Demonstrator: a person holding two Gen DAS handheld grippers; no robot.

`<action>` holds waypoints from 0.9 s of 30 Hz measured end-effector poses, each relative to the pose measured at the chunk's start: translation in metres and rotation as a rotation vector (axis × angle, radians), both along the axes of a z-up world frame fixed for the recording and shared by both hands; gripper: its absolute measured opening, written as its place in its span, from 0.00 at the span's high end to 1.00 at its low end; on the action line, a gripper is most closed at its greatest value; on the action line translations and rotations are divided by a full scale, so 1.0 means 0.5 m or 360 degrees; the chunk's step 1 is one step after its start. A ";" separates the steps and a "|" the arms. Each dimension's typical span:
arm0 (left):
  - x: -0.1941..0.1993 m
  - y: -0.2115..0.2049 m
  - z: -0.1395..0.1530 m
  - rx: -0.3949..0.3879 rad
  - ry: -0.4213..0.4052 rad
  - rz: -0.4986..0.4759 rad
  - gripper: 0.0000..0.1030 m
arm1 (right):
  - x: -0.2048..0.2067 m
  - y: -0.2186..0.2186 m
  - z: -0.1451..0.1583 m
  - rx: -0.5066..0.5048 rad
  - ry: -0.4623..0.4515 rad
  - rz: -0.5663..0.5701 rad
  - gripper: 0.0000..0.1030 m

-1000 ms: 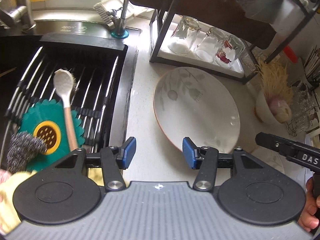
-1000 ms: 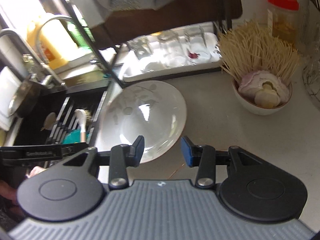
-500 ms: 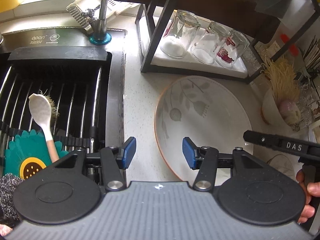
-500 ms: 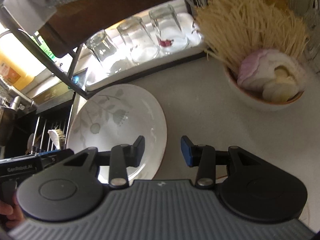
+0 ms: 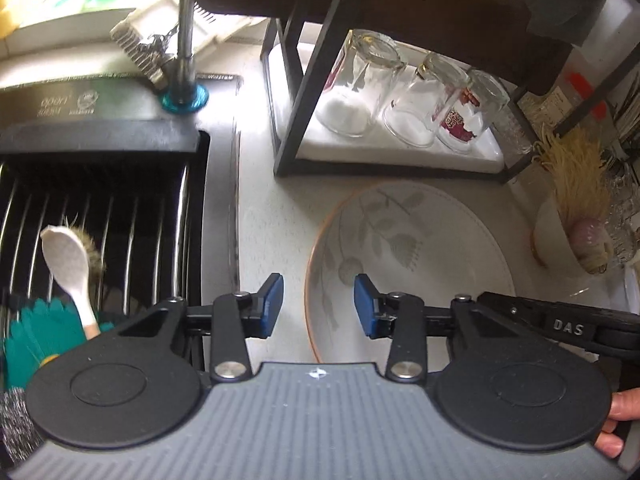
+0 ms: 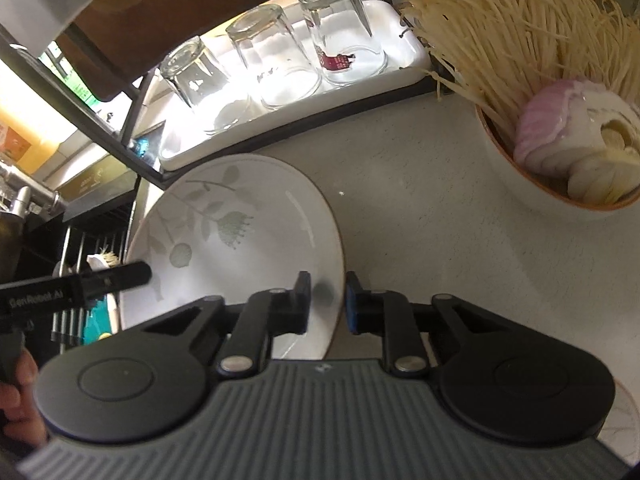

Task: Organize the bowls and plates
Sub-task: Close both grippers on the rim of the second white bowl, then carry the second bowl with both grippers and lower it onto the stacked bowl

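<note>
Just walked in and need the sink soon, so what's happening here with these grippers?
A person is tidying dishes with two hand-held grippers. The right hand-held gripper has its fingers on either side of the rim of the leaf-patterned plate on the counter, narrowed but not visibly clamped. The left hand-held gripper hovers open at the plate's opposite edge, holding nothing.

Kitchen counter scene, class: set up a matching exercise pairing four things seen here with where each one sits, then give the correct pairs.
Things:
1. white floral ceramic plate
2. three clear drinking glasses
3. white plastic brush
4. onion half

Places:
A. on the sink's metal rack
B. upside down on the shelf's white tray
C. flat on the countertop
D. in a bowl with enoki mushrooms

Pairs: 1-C, 2-B, 3-A, 4-D
</note>
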State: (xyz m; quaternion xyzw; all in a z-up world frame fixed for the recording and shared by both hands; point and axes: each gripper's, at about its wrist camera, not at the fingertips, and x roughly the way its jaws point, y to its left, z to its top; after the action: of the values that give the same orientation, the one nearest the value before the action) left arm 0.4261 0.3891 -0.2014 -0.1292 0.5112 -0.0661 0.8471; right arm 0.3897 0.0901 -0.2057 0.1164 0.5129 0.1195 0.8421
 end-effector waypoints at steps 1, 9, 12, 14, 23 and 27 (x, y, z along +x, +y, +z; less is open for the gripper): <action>0.006 0.001 -0.004 -0.0005 0.0005 -0.0004 0.60 | 0.002 -0.002 -0.001 0.0008 0.0000 0.0004 0.83; 0.038 0.010 -0.033 -0.0076 0.0046 -0.0026 0.75 | 0.007 0.000 -0.002 0.0004 -0.0017 0.0041 0.83; 0.040 0.016 -0.040 -0.0120 0.0052 -0.0006 0.78 | 0.009 0.002 -0.002 0.0004 -0.0020 0.0061 0.83; 0.042 0.020 -0.042 -0.0152 0.0062 0.0010 0.81 | 0.011 0.001 -0.002 0.0006 -0.0032 0.0088 0.83; 0.022 0.029 -0.040 -0.0217 0.0092 0.0058 0.82 | 0.005 0.001 0.017 -0.0030 -0.0111 0.0209 0.83; -0.007 0.023 -0.019 -0.0216 0.0065 0.0079 0.82 | -0.008 -0.008 0.027 -0.0013 -0.0109 0.0220 0.83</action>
State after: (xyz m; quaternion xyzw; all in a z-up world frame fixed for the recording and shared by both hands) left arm 0.4228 0.4004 -0.2107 -0.2001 0.5194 -0.0770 0.8272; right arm 0.3857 0.0860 -0.1923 0.0732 0.4909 0.1793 0.8494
